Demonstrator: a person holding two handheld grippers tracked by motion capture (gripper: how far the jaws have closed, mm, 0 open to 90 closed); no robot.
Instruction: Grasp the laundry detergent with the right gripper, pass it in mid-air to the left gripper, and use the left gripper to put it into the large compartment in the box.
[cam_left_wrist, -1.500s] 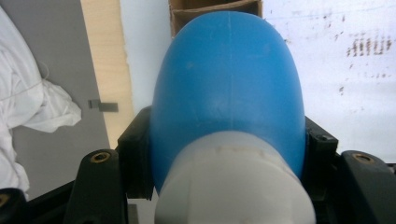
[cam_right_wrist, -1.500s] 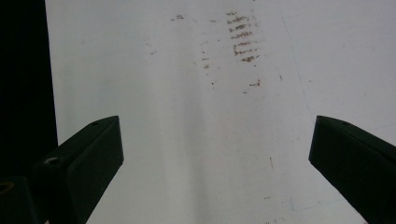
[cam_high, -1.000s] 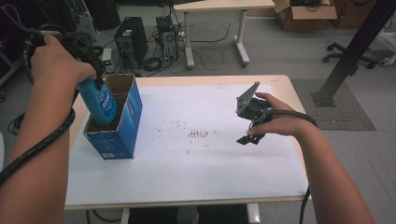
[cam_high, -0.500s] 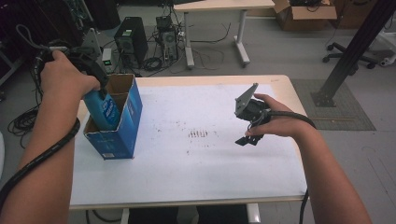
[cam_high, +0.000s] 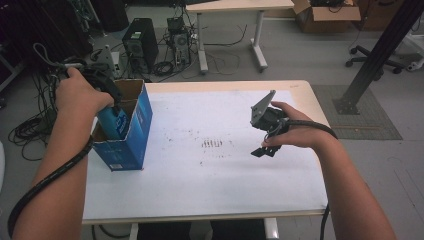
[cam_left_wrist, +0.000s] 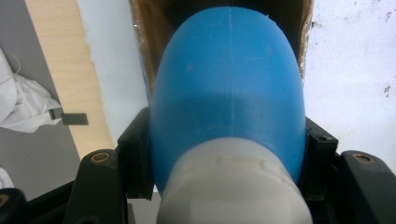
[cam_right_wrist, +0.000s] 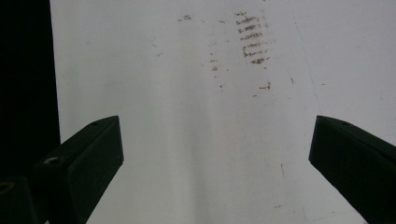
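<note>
Halfway there I'd guess: the left gripper (cam_high: 112, 97) is clamped on the blue bottle (cam_left_wrist: 229, 93), which is part-way down in the open cardboard box (cam_high: 131, 131), not let go yet, while the right gripper (cam_high: 264, 149) hangs spread wide and empty over the white table (cam_high: 210, 190).

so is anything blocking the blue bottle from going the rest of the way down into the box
Nothing visible does. The left gripper is clamped on the blue bottle, whose lower part is already inside the open blue box. Its flaps stand clear, though the box's bottom is hidden.
</note>
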